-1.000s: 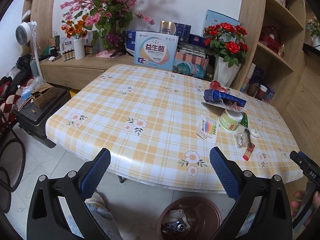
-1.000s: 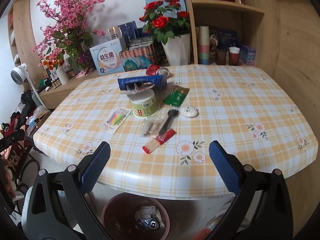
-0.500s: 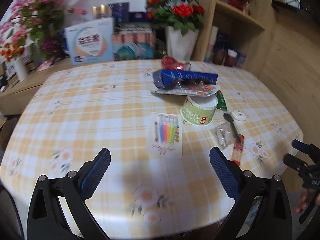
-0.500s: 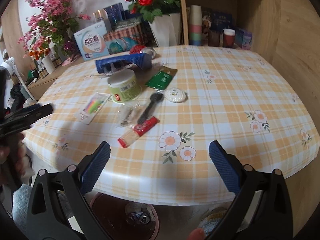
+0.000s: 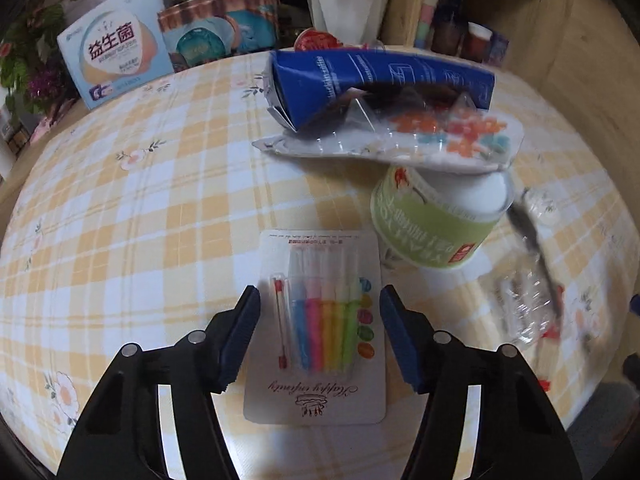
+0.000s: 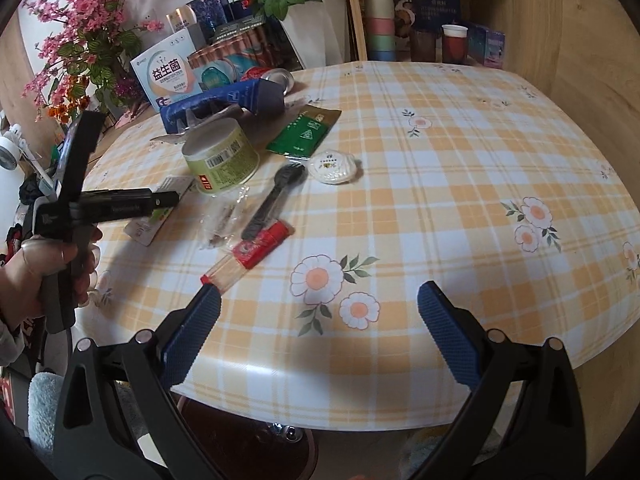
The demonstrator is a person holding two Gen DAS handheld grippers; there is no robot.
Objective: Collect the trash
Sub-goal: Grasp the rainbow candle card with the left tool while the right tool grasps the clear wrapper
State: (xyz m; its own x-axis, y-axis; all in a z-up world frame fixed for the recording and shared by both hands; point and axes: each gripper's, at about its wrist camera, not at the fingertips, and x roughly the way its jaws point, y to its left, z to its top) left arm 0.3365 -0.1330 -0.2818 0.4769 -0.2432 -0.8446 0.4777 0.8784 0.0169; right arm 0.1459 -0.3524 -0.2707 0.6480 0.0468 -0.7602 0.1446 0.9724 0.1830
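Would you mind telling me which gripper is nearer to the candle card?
Left. The left gripper straddles the candle card, its jaws just closing, pads not yet touching it. The right gripper, open, hangs at the table edge, well away from the card.

Open table [image 6: 460, 168] is left on the right side; the left-centre is crowded by the green tub [image 6: 222, 160], blue carton [image 6: 224, 98] and black spoon [image 6: 272, 200].
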